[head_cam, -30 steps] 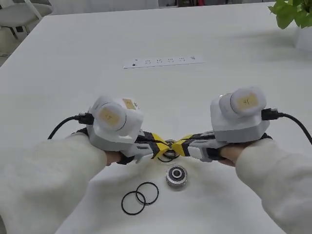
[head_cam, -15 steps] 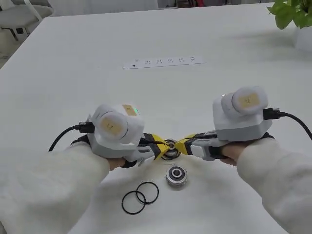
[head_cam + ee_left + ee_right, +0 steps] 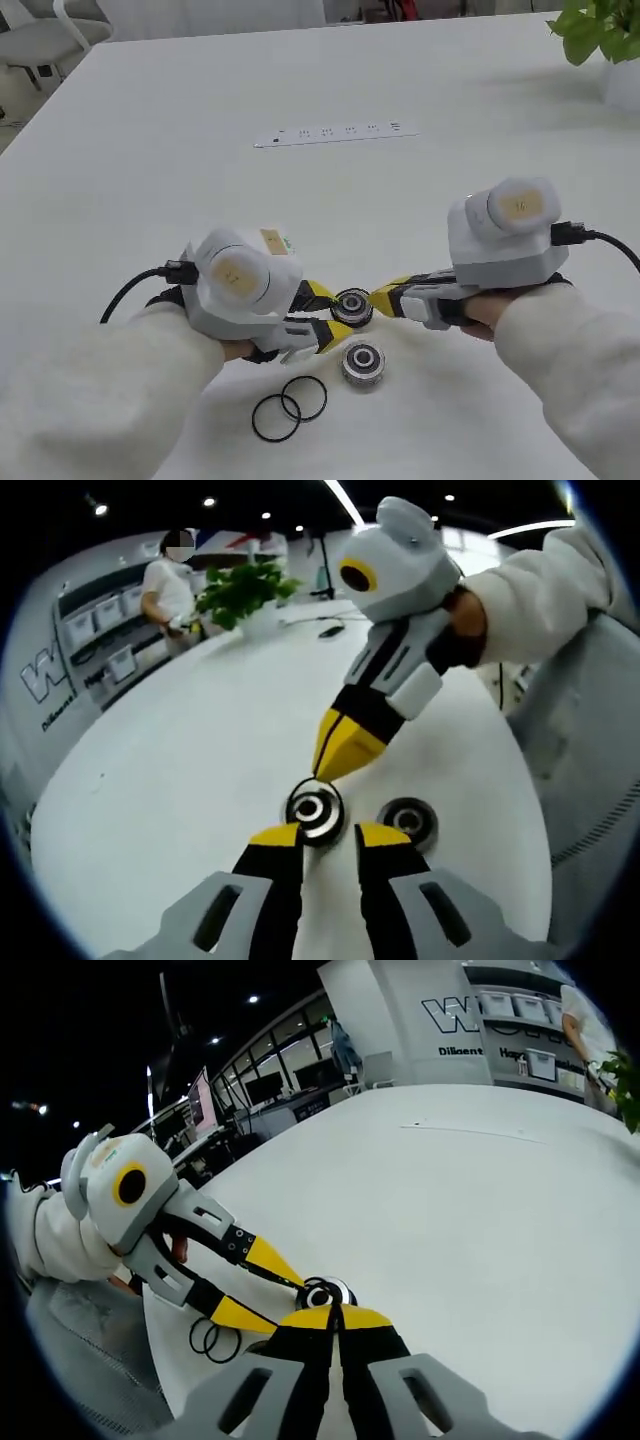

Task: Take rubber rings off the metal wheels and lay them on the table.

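On white bench, bracing wheel with left gripper, jaws apart at its side, nipping rim with right gripper, jaws together, probably to peel rubber off; two rings already laid near second wheel.

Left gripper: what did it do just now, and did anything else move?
The left gripper opened its jaws and drew back from the wheel, letting go. The right gripper keeps its shut tips at that wheel. The other wheel and the two rubber rings stayed put.

On your table, rear metal wheel sits just behind front metal wheel; overlapping rubber rings lie front-left; power strip well behind.
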